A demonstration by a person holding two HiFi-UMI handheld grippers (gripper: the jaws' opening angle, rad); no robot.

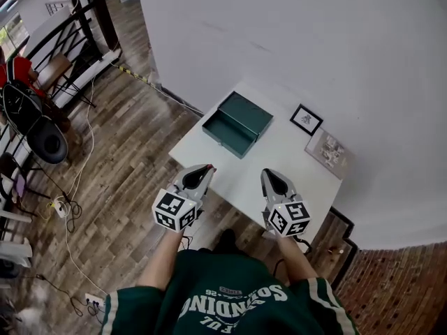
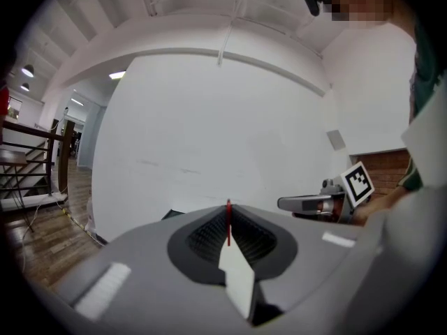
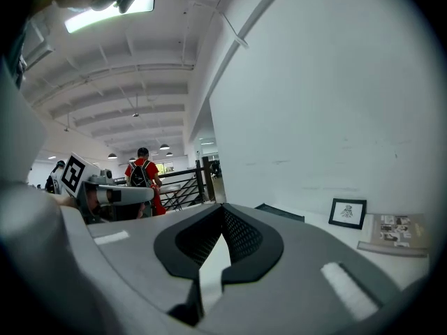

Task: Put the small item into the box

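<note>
Table (image 1: 283, 155) holds green box (image 1: 237, 123) — left gripper (image 1: 207, 169) pinches red item (image 2: 228, 225).

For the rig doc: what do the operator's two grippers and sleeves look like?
Both the left gripper and right gripper are grey shells with black ribbed pads; each carries a white cube with black square markers. The sleeves are dark green, white-striped.

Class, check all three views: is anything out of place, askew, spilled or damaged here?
Nothing stands out. The green box lies open and intact on the white table, the framed picture sits near the wall, nothing is spilled, and the left gripper is shut cleanly on a thin red item.
</note>
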